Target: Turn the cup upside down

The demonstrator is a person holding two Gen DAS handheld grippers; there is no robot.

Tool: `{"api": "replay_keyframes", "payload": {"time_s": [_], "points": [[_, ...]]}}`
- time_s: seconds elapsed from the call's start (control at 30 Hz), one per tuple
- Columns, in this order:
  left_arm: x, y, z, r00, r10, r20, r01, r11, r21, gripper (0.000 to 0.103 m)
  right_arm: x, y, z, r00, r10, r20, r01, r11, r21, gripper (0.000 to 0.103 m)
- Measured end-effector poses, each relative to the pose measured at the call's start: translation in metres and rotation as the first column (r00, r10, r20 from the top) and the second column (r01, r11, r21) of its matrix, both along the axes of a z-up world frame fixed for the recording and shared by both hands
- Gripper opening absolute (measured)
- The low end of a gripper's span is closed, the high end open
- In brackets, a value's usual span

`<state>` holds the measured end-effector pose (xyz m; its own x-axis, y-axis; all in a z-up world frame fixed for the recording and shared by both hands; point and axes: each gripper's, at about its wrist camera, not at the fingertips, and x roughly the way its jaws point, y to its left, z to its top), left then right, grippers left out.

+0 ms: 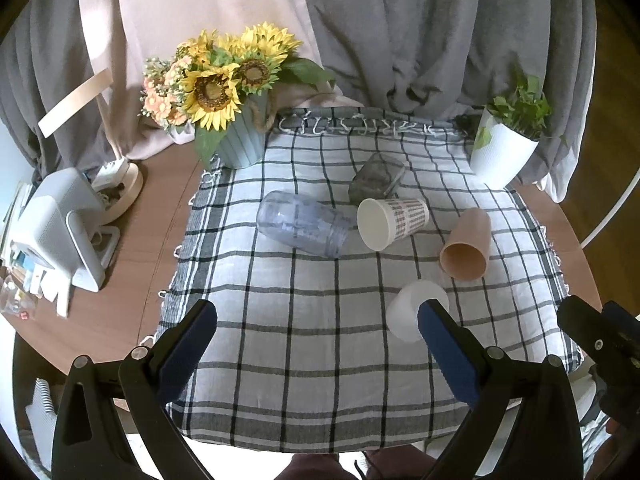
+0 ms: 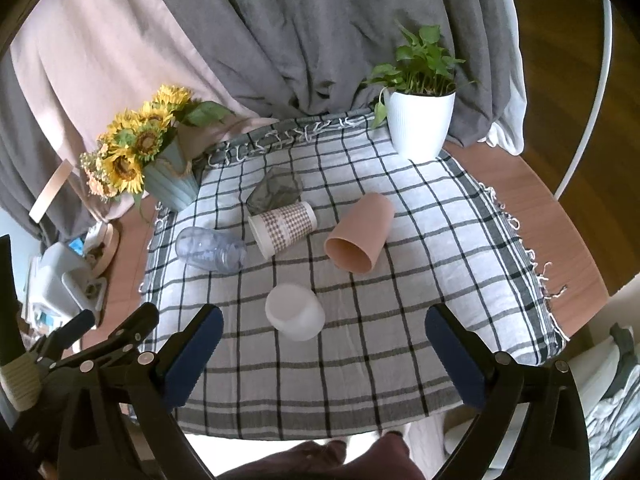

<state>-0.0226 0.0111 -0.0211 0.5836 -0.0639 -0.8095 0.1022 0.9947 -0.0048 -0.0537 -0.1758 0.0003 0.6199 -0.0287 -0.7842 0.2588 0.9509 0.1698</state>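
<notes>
Both grippers, left (image 1: 318, 334) and right (image 2: 324, 338), hang spread and empty over white cup (image 2: 295, 311); no writing is legible.

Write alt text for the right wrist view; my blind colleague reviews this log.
Open right gripper hovers over a checked cloth holding a white cup standing mouth-down and a pink cup, patterned cup and clear cup on their sides.

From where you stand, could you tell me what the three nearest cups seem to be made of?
Patterned cup: apparently paper, matte, printed checks.
Pink cup: likely matte plastic, opaque and uniform.
White cup: probably frosted plastic, faintly translucent.
</notes>
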Motion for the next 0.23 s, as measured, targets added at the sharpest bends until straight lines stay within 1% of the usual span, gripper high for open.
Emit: {"api": "replay_keyframes", "payload": {"time_s": [0.23], "points": [[-0.0007, 0.0006, 0.0016, 1.000, 0.008, 0.007, -0.008, 1.000, 0.003, 0.103, -0.0001, 0.0022, 0.0005, 1.000, -0.003, 0.004, 0.003, 1.000, -0.001, 0.102]]}}
